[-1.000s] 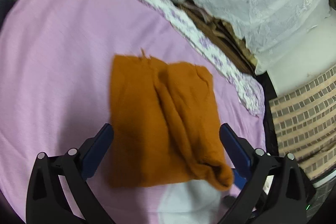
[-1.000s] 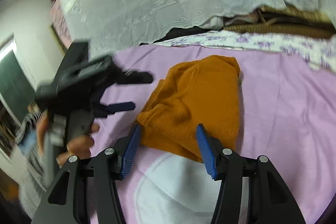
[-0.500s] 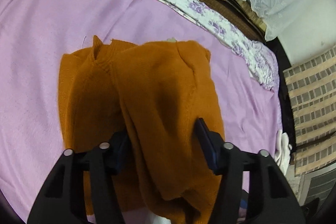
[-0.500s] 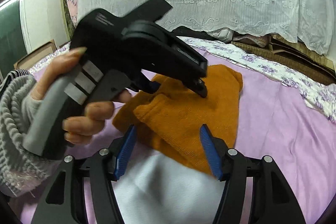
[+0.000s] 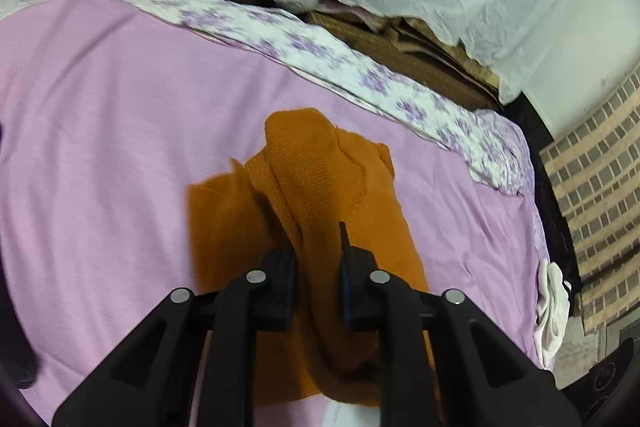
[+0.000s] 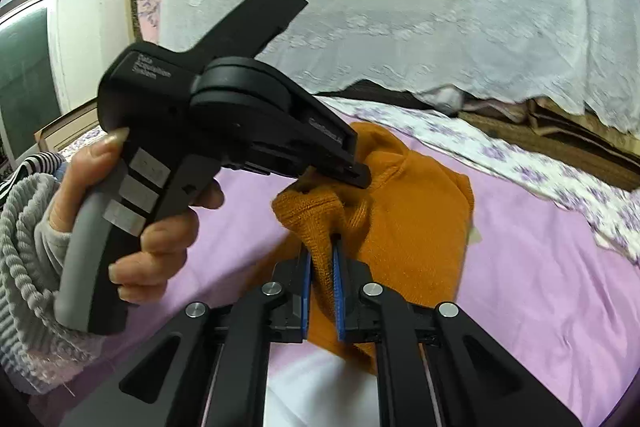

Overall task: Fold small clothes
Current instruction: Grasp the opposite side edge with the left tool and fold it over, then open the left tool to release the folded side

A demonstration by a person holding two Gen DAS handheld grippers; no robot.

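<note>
No container shows in either view. The rust-orange knitted garment lies partly folded on the pink-sheeted bed, toward its far edge, where a white cloth with purple flowers runs along the sheet.

The left claw is clenched on a raised ridge of the knit, its black fingers pressing the fabric from both sides. Seen from the right wrist, that same left claw bites into the upper fold, with the person's left hand wrapped round its grey handle.

The right claw is pinched nearly closed on a gathered edge of the garment, blue pads squeezing the cloth.

A white lace drape hangs behind the bed. A white patch of fabric lies under the near end of the garment.
</note>
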